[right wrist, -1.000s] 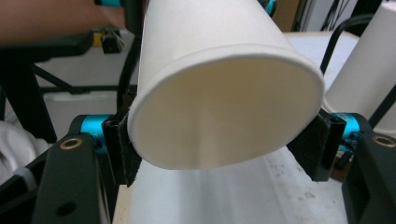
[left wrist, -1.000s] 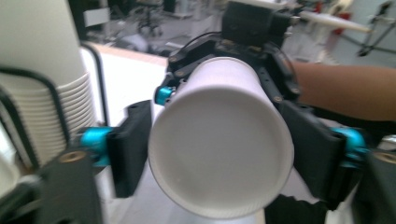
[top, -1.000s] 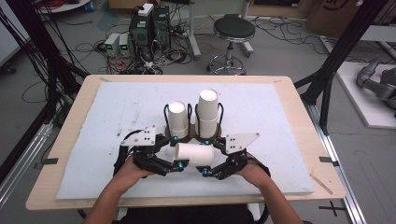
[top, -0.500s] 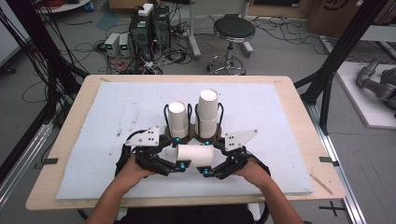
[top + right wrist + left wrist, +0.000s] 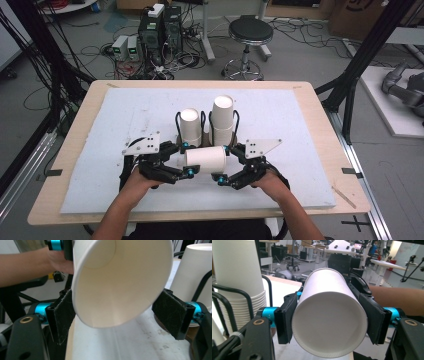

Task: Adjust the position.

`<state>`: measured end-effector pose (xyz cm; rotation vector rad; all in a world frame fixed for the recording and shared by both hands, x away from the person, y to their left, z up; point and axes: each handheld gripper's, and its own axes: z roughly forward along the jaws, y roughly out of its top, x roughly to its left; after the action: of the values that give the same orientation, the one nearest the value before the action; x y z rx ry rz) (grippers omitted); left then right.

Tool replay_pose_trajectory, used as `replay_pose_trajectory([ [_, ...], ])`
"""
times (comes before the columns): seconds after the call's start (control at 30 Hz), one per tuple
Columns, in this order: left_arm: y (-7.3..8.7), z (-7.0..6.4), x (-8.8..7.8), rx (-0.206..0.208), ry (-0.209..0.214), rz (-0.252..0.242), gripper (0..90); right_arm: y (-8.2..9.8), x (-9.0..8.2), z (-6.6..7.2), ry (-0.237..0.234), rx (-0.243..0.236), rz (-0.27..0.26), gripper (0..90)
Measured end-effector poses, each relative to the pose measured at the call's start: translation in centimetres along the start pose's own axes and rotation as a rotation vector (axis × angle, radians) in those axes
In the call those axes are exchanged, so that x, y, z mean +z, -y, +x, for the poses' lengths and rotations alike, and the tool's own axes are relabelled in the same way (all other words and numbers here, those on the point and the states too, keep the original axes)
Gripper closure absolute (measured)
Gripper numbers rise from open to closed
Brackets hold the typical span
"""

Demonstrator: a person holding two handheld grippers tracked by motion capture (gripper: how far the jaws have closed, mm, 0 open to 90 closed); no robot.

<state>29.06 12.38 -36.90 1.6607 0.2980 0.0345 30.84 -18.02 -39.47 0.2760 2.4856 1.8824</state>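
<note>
White foam board (image 5: 125, 120) on table: we hold a paper cup (image 5: 204, 159) sideways between both grippers. Left gripper (image 5: 327, 322) just clamped onto its base end; right gripper (image 5: 120, 315) has been opening, left pad touching, right pad clear of the rim. Cup stacks (image 5: 222, 117) behind.

Bright, even indoor light; soft shadows, slightly blurry pictures.

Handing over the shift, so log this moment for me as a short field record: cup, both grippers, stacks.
cup: white paper cup on its side, held above the white mat
left gripper: jaws just closing, pads pressed on the closed end
right gripper: jaws just opening, right pad clear of the rim
stacks: short stack and tall stack upright in black wire holders
</note>
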Motion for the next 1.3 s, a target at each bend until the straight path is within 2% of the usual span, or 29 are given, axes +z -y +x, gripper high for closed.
replay_pose_trajectory([
  [0.2, 0.1, 0.0, 0.1, 0.011, -0.018, 0.012, 34.6, 0.2, 0.1, -0.2, 0.034, -0.009, 0.023, 20.7],
  [0.27, 0.2, 0.1, 0.1, 0.003, -0.013, 0.007, 34.6, 0.2, 0.1, -0.1, 0.035, -0.036, 0.030, 21.3],
  [0.4, 0.4, 0.1, 0.0, -0.008, 0.006, -0.006, 34.6, 0.1, 0.1, 0.1, 0.016, -0.013, 0.014, 20.4],
  [0.53, 0.6, 0.0, 0.3, -0.010, 0.043, 0.001, 34.5, 0.0, 0.1, 0.3, -0.008, -0.019, -0.019, 20.4],
  [0.6, 0.8, -0.1, 0.6, -0.010, 0.060, 0.013, 34.5, 0.0, 0.2, 0.4, -0.016, -0.041, -0.030, 20.5],
  [0.8, 1.0, 0.0, 1.0, -0.013, 0.074, 0.027, 34.8, -0.1, 0.0, 0.5, -0.044, -0.060, -0.024, 24.6],
  [0.87, 1.0, 0.0, 1.1, -0.020, 0.070, 0.039, 34.6, -0.1, -0.1, 0.4, -0.047, -0.065, -0.019, 25.3],
  [0.93, 1.0, -0.1, 1.3, -0.029, 0.033, 0.076, 32.2, -0.1, -0.1, 0.4, -0.046, -0.071, -0.004, 27.0],
  [1.0, 0.9, -0.1, 1.3, -0.021, -0.019, 0.104, 26.6, 0.0, -0.1, 0.3, -0.036, -0.068, 0.016, 27.1],
  [1.07, 0.7, -0.2, 1.1, -0.001, -0.045, 0.120, 24.4, 0.0, -0.2, 0.2, -0.023, -0.057, 0.033, 27.2],
  [1.2, 0.4, -0.3, 1.1, 0.030, -0.040, 0.156, 25.1, -0.1, -0.2, 0.0, -0.017, -0.038, 0.049, 27.1],
  [1.3, 0.5, -0.3, 1.4, 0.034, -0.035, 0.176, 25.5, -0.1, -0.1, 0.1, -0.026, -0.037, 0.052, 27.1],
])
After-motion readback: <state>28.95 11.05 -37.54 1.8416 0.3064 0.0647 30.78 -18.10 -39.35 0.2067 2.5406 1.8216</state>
